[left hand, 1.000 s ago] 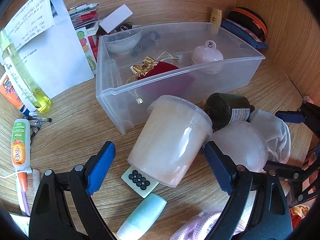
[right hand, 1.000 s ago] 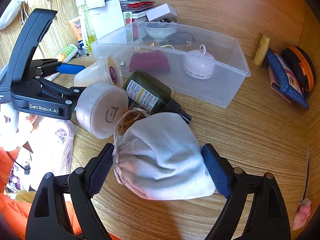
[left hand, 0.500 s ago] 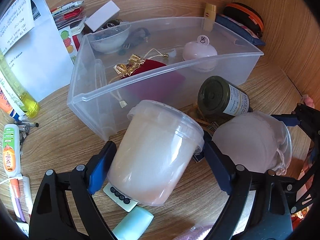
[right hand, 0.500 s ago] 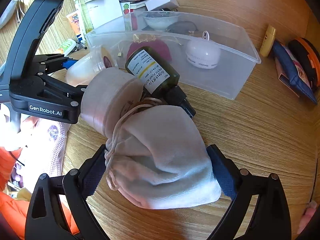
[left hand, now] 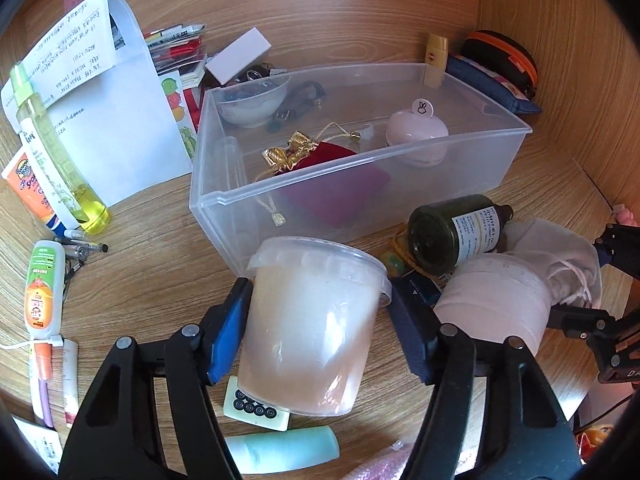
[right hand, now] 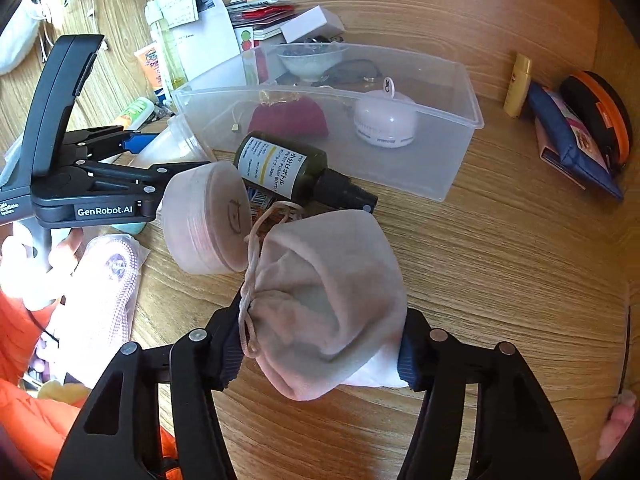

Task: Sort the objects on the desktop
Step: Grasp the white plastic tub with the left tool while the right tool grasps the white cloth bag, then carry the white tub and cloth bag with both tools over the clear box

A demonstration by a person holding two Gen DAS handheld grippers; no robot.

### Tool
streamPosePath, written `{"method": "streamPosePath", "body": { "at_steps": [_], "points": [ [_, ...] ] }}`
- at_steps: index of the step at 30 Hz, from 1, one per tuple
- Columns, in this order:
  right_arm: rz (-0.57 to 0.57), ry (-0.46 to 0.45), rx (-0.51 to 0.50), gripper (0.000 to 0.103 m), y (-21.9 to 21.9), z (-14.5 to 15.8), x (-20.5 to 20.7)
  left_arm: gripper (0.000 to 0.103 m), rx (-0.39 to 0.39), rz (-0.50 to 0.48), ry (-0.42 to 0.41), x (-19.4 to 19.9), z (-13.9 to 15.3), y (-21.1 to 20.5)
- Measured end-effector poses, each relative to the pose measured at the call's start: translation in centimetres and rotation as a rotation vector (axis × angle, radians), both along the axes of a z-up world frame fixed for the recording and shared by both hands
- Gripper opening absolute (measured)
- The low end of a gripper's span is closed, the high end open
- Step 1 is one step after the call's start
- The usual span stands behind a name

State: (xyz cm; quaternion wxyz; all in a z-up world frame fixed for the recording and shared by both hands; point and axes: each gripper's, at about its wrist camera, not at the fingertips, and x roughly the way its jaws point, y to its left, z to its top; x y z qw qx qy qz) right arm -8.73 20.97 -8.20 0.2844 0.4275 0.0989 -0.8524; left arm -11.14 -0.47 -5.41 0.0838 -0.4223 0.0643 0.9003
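since a second ago the left gripper [left hand: 318, 320] has closed its blue pads onto the frosted tub [left hand: 312, 328], held just in front of the clear bin [left hand: 360, 152] near the desk's middle. seen from the right wrist, the right gripper [right hand: 320, 350] has likewise pinched the white drawstring pouch [right hand: 328, 300], lifted beside the dark bottle [right hand: 296, 172].

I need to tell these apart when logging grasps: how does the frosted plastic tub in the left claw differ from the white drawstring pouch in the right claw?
The frosted translucent plastic tub is rigid and smooth; the white drawstring cloth pouch is soft and creased. The tub has a rimmed lid; the pouch is cinched by a cord. The tub shows pale contents; the pouch is opaque. Both are clamped between blue pads, one by the left claw, one by the right claw.
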Motion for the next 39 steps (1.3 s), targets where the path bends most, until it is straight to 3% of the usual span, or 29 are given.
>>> {"method": "streamPosePath", "body": {
  "at_steps": [6, 21, 39],
  "points": [
    [-0.019, 0.026, -0.02, 0.043, 1.0, 1.5, -0.3, 0.067, 0.036, 0.028, 0.007, 0.4, 0.3, -0.6],
    [-0.104, 0.098, -0.083, 0.042, 3.0, 4.5, -1.4, 0.066, 0.1, 0.055, 0.049, 1.6, 2.2, -1.7],
    [-0.085, 0.212, -0.146, 0.042, 1.5, 8.9, -3.0, 0.066, 0.168, 0.072, 0.156, 1.8, 6.7, -2.4]
  ]
}}
